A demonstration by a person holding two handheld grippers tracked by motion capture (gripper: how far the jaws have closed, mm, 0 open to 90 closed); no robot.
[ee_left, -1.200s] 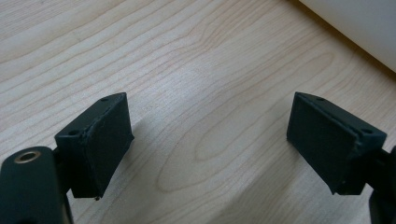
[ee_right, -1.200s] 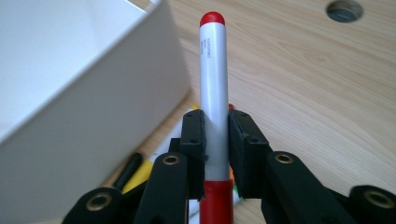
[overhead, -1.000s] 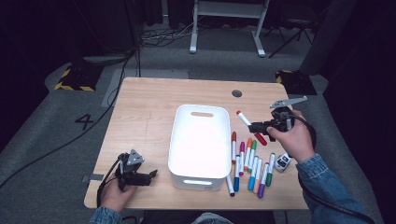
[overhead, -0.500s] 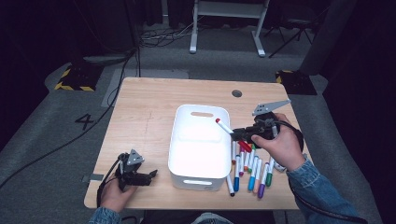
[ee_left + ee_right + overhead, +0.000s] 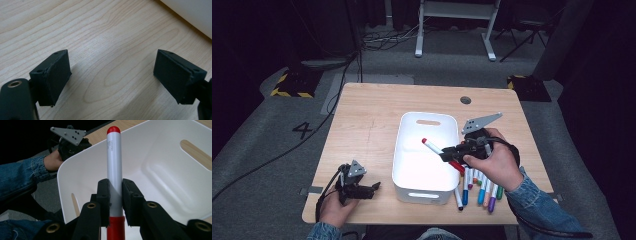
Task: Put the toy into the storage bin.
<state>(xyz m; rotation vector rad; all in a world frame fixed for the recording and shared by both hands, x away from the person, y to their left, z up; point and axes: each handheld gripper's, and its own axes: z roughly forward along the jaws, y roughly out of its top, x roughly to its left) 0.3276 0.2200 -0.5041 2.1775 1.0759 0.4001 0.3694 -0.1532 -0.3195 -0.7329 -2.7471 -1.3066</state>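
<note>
So we've got the red marker out over the white bin now. A second ago it was still off to the right of the bin, above the row of markers on the table; half a second ago it was just crossing the rim. Our right gripper is clamped tight on the marker's white barrel, jaws pressed in from both sides in the right gripper view, with the red tip poking out toward the far end of the bin. It's in the air, not touching the bin floor as far as we can tell.

Our left gripper hasn't budged: it's parked near the front left corner of the table, jaws spread wide with nothing between them but wood grain.

We reckon the carry is basically done, so next up is probably letting go so the marker drops in. Plenty more markers are waiting.
</note>
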